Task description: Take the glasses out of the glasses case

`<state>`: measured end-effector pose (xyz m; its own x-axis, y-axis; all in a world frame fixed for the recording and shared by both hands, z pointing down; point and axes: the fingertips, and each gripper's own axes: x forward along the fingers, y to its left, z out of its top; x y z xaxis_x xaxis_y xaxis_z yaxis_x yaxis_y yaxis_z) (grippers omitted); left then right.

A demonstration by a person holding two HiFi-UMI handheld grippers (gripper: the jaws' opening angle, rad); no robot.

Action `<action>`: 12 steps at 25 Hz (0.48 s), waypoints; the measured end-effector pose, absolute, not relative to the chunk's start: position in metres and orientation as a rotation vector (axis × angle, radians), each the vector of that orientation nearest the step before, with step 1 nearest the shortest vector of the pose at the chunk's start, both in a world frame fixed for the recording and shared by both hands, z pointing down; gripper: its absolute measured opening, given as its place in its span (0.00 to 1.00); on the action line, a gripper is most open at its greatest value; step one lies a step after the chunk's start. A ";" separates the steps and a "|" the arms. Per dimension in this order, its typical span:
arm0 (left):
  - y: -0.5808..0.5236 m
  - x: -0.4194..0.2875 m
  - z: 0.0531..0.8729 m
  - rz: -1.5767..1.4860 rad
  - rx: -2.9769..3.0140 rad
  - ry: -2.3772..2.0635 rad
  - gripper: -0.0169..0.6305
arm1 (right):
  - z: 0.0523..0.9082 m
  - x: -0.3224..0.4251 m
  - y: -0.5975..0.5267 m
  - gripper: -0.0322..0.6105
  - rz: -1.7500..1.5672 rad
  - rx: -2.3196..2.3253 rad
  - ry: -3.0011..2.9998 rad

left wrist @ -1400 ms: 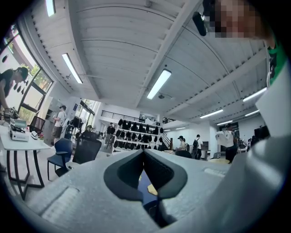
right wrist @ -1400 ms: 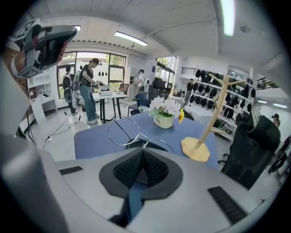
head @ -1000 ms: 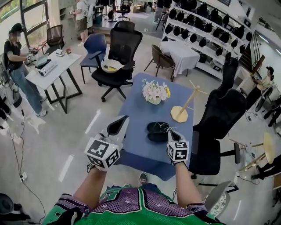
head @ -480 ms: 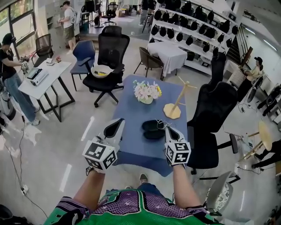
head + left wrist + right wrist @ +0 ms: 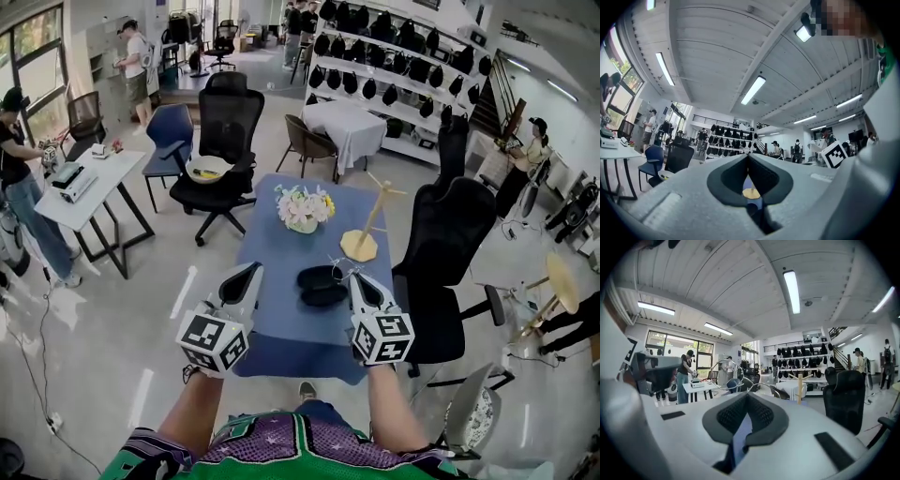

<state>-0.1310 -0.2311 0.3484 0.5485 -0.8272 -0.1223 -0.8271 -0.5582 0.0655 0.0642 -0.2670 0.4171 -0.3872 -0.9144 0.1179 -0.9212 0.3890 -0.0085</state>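
Both forearms bare, stretched forward and roughly parallel, left forearm [image 5: 199,412], right forearm [image 5: 392,417].

Left gripper [image 5: 251,270]: points forward and slightly inward, marker cube [image 5: 214,341] facing up. Jaws together at the tip, nothing between them in the left gripper view.

Right gripper [image 5: 354,278]: level with the left, well apart from it, marker cube [image 5: 382,337] up. Jaws closed, pinching the thin wire-framed glasses [image 5: 726,376] at the tip.
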 end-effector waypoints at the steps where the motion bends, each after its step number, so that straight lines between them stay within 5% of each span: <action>1: -0.231 -0.130 0.349 -0.216 2.769 -1.477 0.05 | 0.410 0.063 -0.263 0.05 0.098 1.684 -2.556; 12: -0.225 -0.127 0.335 -0.272 2.792 -1.454 0.05 | 0.351 0.068 -0.239 0.05 -0.021 1.747 -2.648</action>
<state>-0.1266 -0.2252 0.3345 0.5616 -0.8117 -0.1606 -0.8148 -0.5763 0.0630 0.0682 -0.2389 0.3505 -0.3931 -0.9189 -0.0329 -0.9193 0.3935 -0.0060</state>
